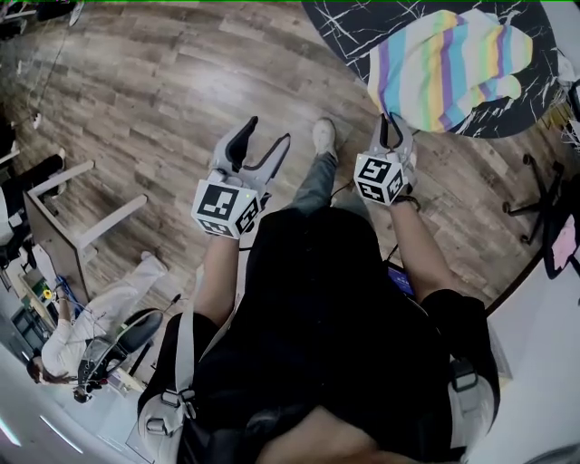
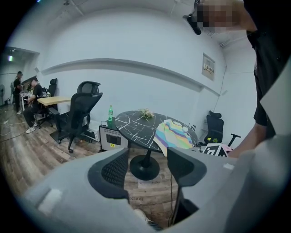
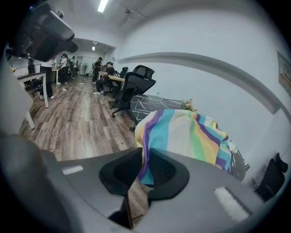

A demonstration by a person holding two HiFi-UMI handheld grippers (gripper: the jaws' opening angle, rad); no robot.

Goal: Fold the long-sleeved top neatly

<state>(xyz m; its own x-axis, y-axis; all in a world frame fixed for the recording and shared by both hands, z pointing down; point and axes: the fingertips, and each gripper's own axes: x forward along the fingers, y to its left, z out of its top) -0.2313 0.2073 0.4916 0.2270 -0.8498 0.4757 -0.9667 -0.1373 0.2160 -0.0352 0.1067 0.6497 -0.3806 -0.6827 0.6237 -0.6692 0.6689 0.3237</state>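
– At the table's (image 1: 349, 23) near edge, what is the right claw (image 1: 391, 122) doing?
– Its jaws are pinched narrow on the edge of the striped top (image 1: 453, 68), where the cloth hangs off the table; likely to pull it flat before folding.
– And the left claw (image 1: 267, 136)?
– Wide, nothing between its jaws, well short of the table and apart from the striped top, which lies bunched on the table's near side; I judge it is held ready to take a second corner
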